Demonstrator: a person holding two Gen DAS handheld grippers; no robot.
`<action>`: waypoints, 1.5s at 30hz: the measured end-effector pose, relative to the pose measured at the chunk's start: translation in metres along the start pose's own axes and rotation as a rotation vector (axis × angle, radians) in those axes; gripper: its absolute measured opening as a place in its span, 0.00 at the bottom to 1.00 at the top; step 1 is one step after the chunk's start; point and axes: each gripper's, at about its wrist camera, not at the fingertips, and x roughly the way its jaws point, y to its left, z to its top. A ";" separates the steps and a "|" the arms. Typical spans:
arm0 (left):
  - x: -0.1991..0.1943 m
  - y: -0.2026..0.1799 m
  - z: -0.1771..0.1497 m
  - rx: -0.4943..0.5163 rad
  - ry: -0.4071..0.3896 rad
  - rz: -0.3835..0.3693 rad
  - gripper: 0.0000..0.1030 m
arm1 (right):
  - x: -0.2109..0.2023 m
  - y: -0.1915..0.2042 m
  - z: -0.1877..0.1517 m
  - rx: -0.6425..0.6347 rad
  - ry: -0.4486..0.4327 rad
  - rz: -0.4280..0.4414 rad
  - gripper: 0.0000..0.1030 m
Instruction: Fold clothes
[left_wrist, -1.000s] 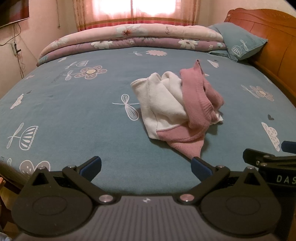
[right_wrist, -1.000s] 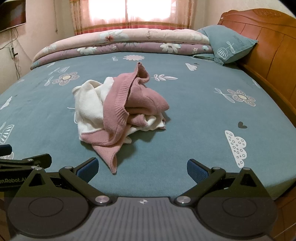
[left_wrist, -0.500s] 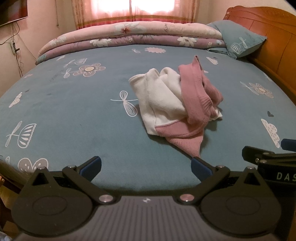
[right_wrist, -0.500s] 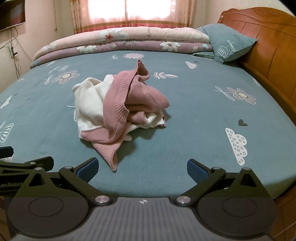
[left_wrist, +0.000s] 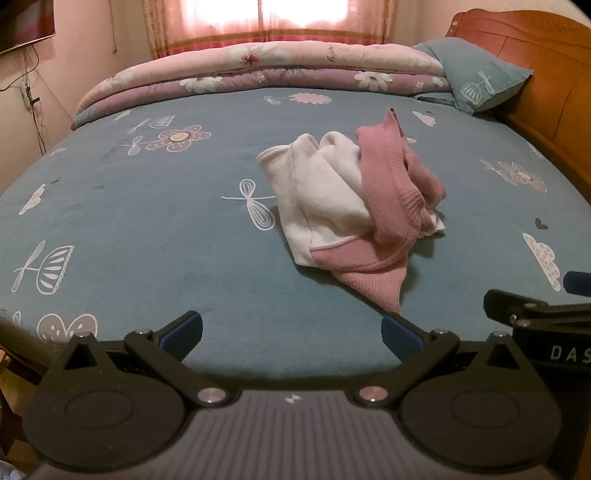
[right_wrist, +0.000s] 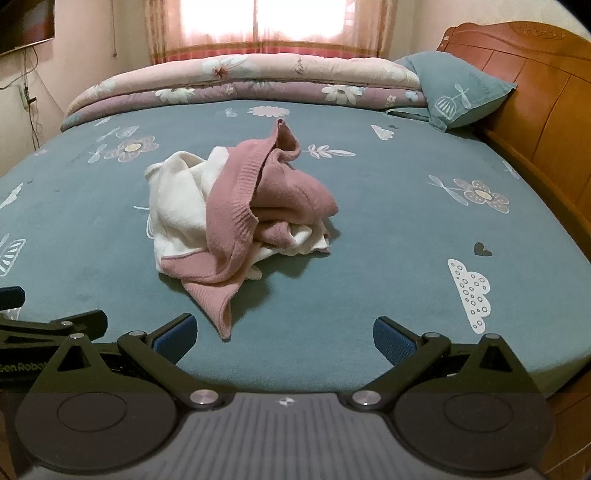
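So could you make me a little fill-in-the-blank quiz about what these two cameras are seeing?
1. The crumpled garment is pink and ____.
2. It lies on a teal ____ printed with flowers.
3. Both the left gripper and the right gripper have their jaws ____, holding nothing.
4. The pillow leans against a ____ headboard.

Missing words: white; bedsheet; open; wooden

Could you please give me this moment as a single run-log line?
phase: approach | left gripper: open, empty | right gripper: open, empty | pink-and-white garment: crumpled, unfolded on bed | contact: none

Left gripper (left_wrist: 291, 330) and right gripper (right_wrist: 283, 330) hover, jaws wide.
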 end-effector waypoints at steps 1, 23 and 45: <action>0.000 0.000 0.000 0.000 0.000 0.001 0.99 | 0.000 0.000 0.000 0.002 -0.001 -0.001 1.00; 0.020 0.021 0.002 -0.103 -0.019 -0.033 0.99 | 0.025 -0.042 -0.001 0.266 -0.072 0.150 1.00; 0.096 0.046 0.022 -0.271 -0.022 -0.305 0.99 | 0.095 -0.053 0.014 0.230 -0.080 0.231 1.00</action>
